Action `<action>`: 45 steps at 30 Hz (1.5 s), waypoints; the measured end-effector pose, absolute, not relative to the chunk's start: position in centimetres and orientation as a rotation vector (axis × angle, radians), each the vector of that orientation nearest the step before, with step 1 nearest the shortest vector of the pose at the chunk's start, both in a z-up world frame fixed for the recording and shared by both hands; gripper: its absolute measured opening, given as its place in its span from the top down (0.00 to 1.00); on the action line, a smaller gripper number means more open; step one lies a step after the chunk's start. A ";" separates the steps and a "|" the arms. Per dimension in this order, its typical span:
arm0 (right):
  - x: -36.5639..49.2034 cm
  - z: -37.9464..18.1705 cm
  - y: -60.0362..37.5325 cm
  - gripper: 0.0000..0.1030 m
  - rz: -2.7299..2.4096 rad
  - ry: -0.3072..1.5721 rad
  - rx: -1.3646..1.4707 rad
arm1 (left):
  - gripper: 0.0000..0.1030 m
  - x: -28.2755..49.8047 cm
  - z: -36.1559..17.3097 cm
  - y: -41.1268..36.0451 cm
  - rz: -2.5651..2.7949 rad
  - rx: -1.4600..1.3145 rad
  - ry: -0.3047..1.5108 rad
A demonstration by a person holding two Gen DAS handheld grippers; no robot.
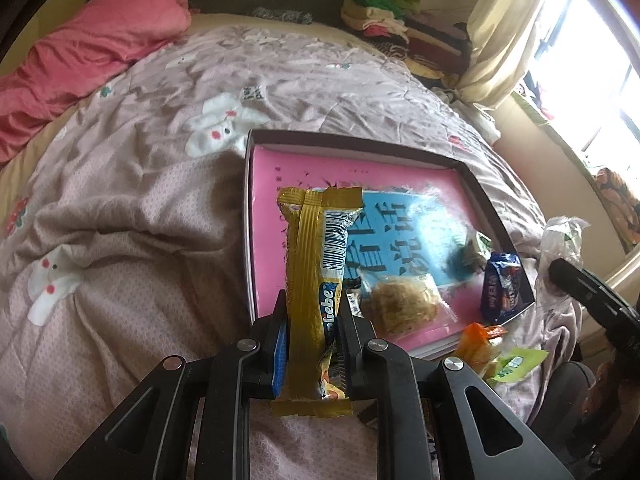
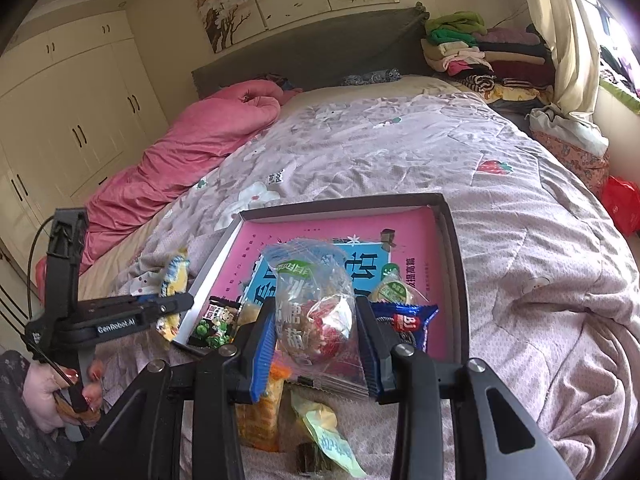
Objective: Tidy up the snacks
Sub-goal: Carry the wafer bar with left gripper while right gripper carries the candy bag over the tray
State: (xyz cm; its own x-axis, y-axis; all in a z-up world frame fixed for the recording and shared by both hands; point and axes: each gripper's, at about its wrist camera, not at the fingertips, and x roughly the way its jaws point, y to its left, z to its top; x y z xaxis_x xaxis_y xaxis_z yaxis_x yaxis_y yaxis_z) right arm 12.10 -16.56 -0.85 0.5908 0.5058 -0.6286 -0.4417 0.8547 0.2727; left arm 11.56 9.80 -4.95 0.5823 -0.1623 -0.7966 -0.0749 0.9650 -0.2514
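Snacks lie partly in the shallow box (image 2: 456, 264) on the bed (image 2: 520, 208), partly loose on the quilt in front of it. Both tools are closed on packets held above the near edge. Left gripper (image 1: 312, 312) pinches the gold wafer pack (image 1: 308, 280) low across its width: light, slick foil, probably crushable. Right gripper (image 2: 316, 320) squeezes the clear candy bag (image 2: 316, 304) at its middle: soft, crinkly, likely slippery, so grip the bulge.
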 end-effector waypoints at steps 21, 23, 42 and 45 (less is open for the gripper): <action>13.7 -1.8 -15.5 0.63 0.553 0.781 0.095 | 0.80 12.4 -6.2 8.9 -0.093 -0.292 0.978; 13.9 -2.0 -15.3 0.63 0.553 0.784 0.094 | 0.80 12.4 -6.3 8.7 -0.104 -0.301 0.979; 15.2 -3.9 -14.3 0.63 0.559 0.850 0.104 | 0.80 12.6 -6.2 8.2 -0.140 -0.308 0.989; 15.4 -4.4 -14.3 0.63 0.558 0.867 0.113 | 0.80 12.5 -6.1 8.4 -0.136 -0.313 0.984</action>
State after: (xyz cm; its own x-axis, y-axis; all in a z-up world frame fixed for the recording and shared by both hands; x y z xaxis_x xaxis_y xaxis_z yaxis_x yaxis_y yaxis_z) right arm 15.45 -14.31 -4.43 0.5142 0.5080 -0.6910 -0.4184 0.8519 0.3150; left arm 12.45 8.38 -6.05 0.5499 -0.2535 -0.7958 -0.0274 0.9468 -0.3206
